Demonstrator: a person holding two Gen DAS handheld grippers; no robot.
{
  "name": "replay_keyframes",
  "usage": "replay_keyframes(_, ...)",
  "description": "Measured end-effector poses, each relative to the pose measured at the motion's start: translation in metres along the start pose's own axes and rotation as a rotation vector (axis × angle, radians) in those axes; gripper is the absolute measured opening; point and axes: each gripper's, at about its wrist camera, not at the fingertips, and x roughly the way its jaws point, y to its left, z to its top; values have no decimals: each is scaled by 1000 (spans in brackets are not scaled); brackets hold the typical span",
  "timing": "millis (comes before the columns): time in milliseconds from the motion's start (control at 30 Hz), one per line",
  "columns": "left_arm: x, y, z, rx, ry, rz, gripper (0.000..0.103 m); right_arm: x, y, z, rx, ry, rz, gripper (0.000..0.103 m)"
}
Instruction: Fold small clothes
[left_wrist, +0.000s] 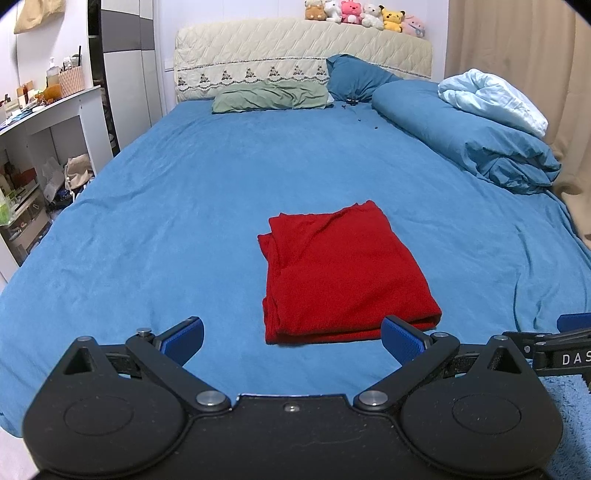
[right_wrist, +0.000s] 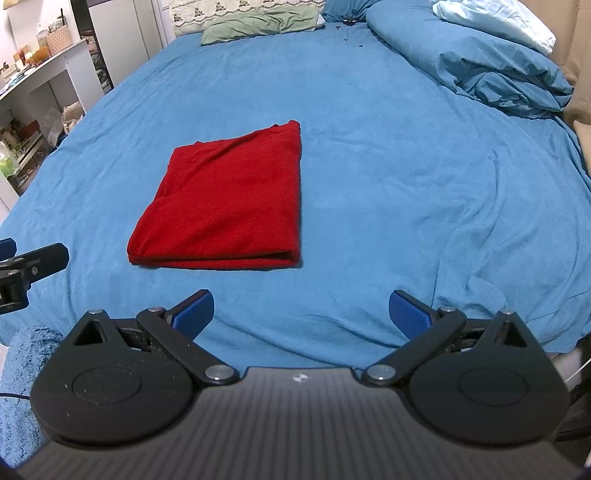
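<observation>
Blue sheet stretched wide across the bed (left_wrist: 147, 229), and right in the middle of the near half lies the red garment (left_wrist: 343, 273), already squared into a tidy rectangle, several layers showing along its left edge and a rounded fold along the near edge. Judging by that shape, the folding looks done or all but done; perhaps one more halving is possible, or a bit of smoothing where faint creases run across the top. Left hand-held gripper (left_wrist: 291, 339) hovers just short of the near edge, jaws spread wide, holding nothing. Right hand-held gripper (right_wrist: 301, 314) sits back and off to the garment's right, also spread wide and empty, not touching the cloth. No other small clothes are visible on the sheet. Up at the head, a green pillow (left_wrist: 269, 96) lies flat against the quilted headboard (left_wrist: 295, 48), plush toys (left_wrist: 364, 15) lined up on top, and a bundled blue duvet (left_wrist: 469, 133) piled on the right. A cluttered white desk (left_wrist: 48, 110) stands along the left wall.
</observation>
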Motion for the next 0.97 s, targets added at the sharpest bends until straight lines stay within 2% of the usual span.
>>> replay_keyframes(967, -2, 1, 0, 8, -35, 18, 103, 0, -1, 3, 0, 2, 2, 103)
